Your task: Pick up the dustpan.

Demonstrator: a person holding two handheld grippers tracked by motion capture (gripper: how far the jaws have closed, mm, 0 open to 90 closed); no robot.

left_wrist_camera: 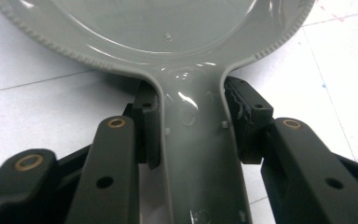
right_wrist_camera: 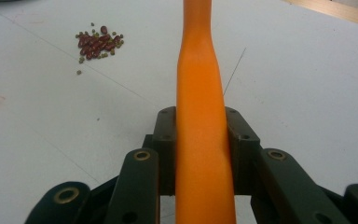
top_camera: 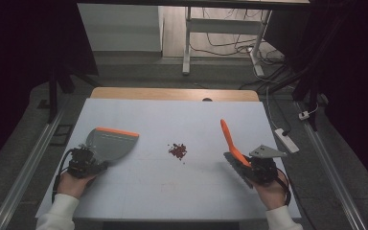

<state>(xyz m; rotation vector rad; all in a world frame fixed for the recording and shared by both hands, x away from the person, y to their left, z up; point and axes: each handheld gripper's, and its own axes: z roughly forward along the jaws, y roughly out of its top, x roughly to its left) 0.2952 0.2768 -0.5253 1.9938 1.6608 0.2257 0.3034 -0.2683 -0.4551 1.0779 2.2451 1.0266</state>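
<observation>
A grey dustpan (top_camera: 111, 144) with an orange front lip lies flat on the white table (top_camera: 172, 196) at the left. My left gripper (top_camera: 97, 166) is shut on its handle; in the left gripper view the pads press both sides of the grey dustpan handle (left_wrist_camera: 196, 144), with the left gripper (left_wrist_camera: 195, 109) just behind the pan. At the right, my right gripper (top_camera: 250, 167) is shut on a brush with an orange handle (top_camera: 230, 138) and dark bristles (top_camera: 235, 168). In the right gripper view the orange handle (right_wrist_camera: 199, 93) runs up between the jaws of the right gripper (right_wrist_camera: 200, 126). A small pile of red and green beans (top_camera: 178, 150) (right_wrist_camera: 98, 41) lies mid-table.
A wooden strip (top_camera: 172, 93) edges the far side of the table. A white power strip (top_camera: 286, 140) and cables lie on the floor to the right. A desk frame (top_camera: 188, 43) stands behind, and metal rails run along both sides of the table.
</observation>
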